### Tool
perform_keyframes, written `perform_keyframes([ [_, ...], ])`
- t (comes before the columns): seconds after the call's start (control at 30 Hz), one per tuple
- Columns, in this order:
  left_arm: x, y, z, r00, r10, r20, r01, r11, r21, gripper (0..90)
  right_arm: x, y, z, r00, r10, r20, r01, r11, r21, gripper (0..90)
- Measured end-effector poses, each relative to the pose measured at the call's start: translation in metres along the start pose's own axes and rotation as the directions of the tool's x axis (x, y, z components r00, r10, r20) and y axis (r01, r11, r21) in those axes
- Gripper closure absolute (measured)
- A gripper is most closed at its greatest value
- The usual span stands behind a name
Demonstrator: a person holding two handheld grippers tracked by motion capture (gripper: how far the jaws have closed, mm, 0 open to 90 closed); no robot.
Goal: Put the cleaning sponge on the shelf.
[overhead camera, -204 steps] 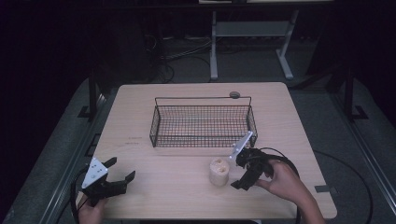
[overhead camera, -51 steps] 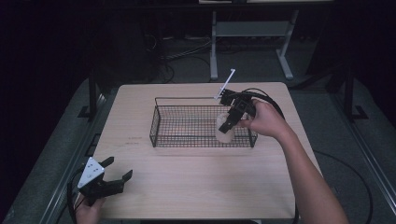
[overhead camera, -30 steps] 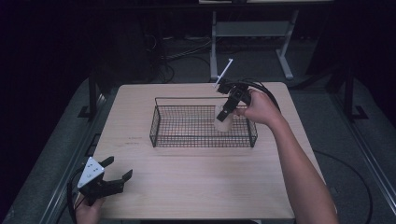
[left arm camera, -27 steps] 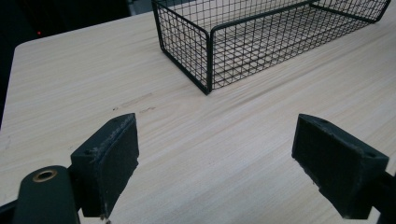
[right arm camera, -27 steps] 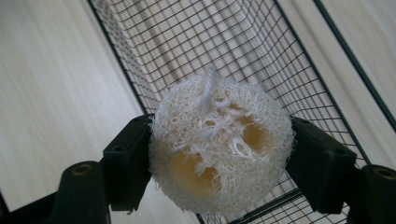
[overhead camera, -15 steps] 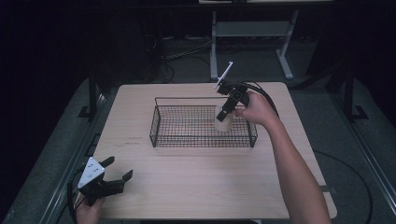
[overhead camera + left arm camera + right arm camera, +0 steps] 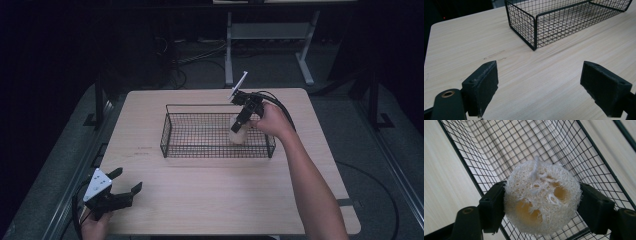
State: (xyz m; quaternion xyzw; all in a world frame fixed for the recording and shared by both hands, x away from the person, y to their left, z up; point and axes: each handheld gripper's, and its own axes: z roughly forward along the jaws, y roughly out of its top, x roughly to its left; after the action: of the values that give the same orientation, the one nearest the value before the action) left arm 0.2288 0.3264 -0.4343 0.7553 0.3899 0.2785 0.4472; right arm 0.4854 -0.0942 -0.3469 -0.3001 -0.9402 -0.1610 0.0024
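Nearest to us, our left tool point(image 7: 119, 196) rests at the front left corner of the worktop point(image 7: 200, 200), its jaws spread wide with nothing between them; in the left gripper view only bare pale wood lies beyond the pads.

Farther out, our right tool point(image 7: 240, 122) is clamped on a loofah sponge point(image 7: 542, 198), a round, fibrous puff, off-white with yellowish hollows. We hold it low inside the right end of the black wire basket point(image 7: 172, 145), near its right wall; whether it touches the mesh floor we cannot tell. We judge it very light, soft and springy, not fragile and unlikely to slip, since the rough fibres catch on the pads. Taking it across its middle, as now, suits it well.

The worktop is light wood-grain, smooth and flat. Beyond it the room is dark, with cables on the floor and a white metal frame point(image 7: 267, 35) at the back.
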Motion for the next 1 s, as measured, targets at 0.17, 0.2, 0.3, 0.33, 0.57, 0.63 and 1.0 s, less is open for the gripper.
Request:
perform_keyframes([
  [0.17, 0.0, 0.0, 0.0, 1.0, 0.001, 0.0, -0.001, 1.0, 0.0, 14.0, -0.002, -0.001, 0.003, 1.0, 0.007, 0.003, -0.007, 1.0, -0.002, 27.6],
  [0.2, 0.0, 0.0, 0.0, 1.0, 0.001, 0.0, -0.001, 1.0, 0.001, 13.9, -0.003, -0.001, 0.004, 0.9999, 0.01, 0.005, -0.01, 1.0, 0.004, 27.7],
  [0.3, 0.0, 0.0, 0.0, 1.0, 0.0, 0.0, 0.0, 1.0, -0.001, 14.0, -0.002, -0.001, 0.006, 0.9999, 0.009, 0.012, -0.009, 1.0, 0.008, 27.7],
  [0.33, 0.0, 0.0, 0.0, 1.0, 0.0, 0.0, 0.0, 1.0, -0.001, 13.9, -0.002, -0.001, 0.007, 0.9999, 0.008, 0.009, -0.008, 1.0, 0.009, 27.7],
  [0.57, 0.0, 0.0, 0.0, 1.0, 0.002, 0.001, -0.002, 1.0, -0.001, 13.9, -0.002, -0.004, 0.017, 0.9998, 0.019, -0.01, -0.019, 1.0, 0.012, 27.6],
  [0.63, 0.0, 0.0, 0.0, 1.0, 0.0, -0.001, 0.0, 1.0, -0.001, 14.0, -0.003, -0.006, 0.018, 0.9997, 0.019, -0.015, -0.019, 1.0, 0.007, 27.6],
  [1.0, 0.0, 0.0, 0.001, 1.0, -0.005, 0.001, 0.005, 1.0, 0.001, 13.9, -0.007, -0.006, 0.028, 0.9997, 0.025, -0.005, -0.025, 1.0, 0.015, 27.6],
])
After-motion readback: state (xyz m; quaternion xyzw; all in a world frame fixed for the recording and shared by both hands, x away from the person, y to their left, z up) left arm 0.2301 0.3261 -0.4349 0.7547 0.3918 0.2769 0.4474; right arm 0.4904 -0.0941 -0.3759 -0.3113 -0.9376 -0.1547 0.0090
